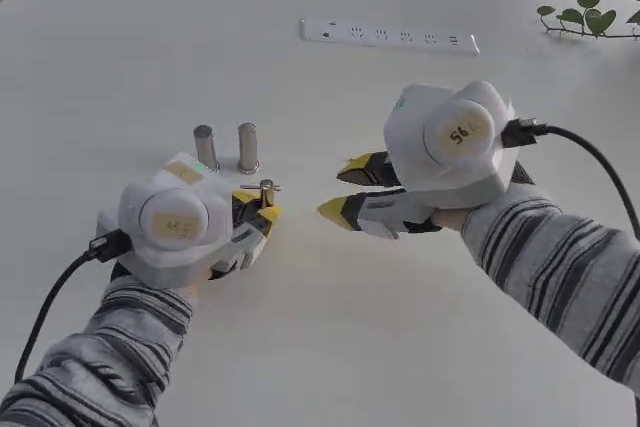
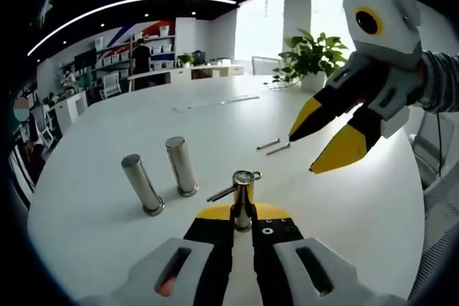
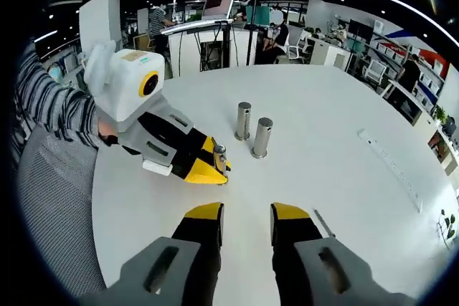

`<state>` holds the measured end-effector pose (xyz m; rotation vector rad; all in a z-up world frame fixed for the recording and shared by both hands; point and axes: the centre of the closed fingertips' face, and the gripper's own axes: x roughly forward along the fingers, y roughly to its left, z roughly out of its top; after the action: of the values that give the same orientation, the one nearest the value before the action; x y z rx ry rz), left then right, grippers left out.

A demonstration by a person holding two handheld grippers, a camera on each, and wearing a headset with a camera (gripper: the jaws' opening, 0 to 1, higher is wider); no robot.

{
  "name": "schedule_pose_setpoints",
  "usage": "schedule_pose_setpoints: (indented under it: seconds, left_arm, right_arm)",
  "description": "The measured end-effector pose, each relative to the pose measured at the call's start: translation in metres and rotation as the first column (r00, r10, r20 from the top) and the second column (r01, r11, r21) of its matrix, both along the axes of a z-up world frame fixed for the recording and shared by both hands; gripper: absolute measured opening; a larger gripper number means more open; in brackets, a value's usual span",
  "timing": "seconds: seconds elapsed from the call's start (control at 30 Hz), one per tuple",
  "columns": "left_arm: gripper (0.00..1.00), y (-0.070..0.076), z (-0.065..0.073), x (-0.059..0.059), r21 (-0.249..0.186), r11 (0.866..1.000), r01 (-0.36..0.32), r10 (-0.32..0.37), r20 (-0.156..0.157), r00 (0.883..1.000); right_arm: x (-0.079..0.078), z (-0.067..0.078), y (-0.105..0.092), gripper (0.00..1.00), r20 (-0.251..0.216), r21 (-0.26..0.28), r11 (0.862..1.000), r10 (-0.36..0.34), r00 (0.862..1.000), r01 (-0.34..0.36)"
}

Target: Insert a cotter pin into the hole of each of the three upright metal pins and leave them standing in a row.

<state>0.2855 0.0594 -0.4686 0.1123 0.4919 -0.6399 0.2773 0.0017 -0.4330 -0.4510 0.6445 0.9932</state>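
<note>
Three upright metal pins stand on the white table. My left gripper (image 1: 265, 209) is shut on the nearest pin (image 1: 267, 192) low on its shaft. This pin (image 2: 242, 195) has a cotter pin (image 2: 228, 191) through the hole near its top. Two bare pins (image 1: 205, 147) (image 1: 247, 147) stand side by side just behind it, also in the left gripper view (image 2: 142, 184) (image 2: 181, 166). My right gripper (image 1: 332, 191) hovers open to the right, with its jaws pointing at the held pin and nothing between them. Two loose cotter pins (image 2: 272, 147) lie on the table beyond.
A white power strip (image 1: 390, 35) lies at the far middle of the table (image 1: 320, 327). A leafy plant (image 1: 595, 12) trails in at the far right corner. A loose cotter pin (image 3: 323, 223) lies beside my right gripper's jaw. Cables run from both grippers.
</note>
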Motion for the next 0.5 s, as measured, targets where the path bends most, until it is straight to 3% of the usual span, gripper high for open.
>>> schedule_pose_setpoints:
  seconds: [0.33,0.5]
  left_arm:
    - [0.05,0.03,0.003,0.007,0.028,1.0,-0.008,0.008,0.01,1.0]
    - [0.05,0.039,0.0,0.011,0.042,0.999,-0.007,0.007,0.006,1.0]
  right_arm:
    - [0.002,0.004,0.003,0.27,-0.049,0.097,0.991,-0.089,0.995,0.094]
    - [0.0,0.002,0.004,0.28,-0.06,0.105,0.989,-0.101,0.993,0.107]
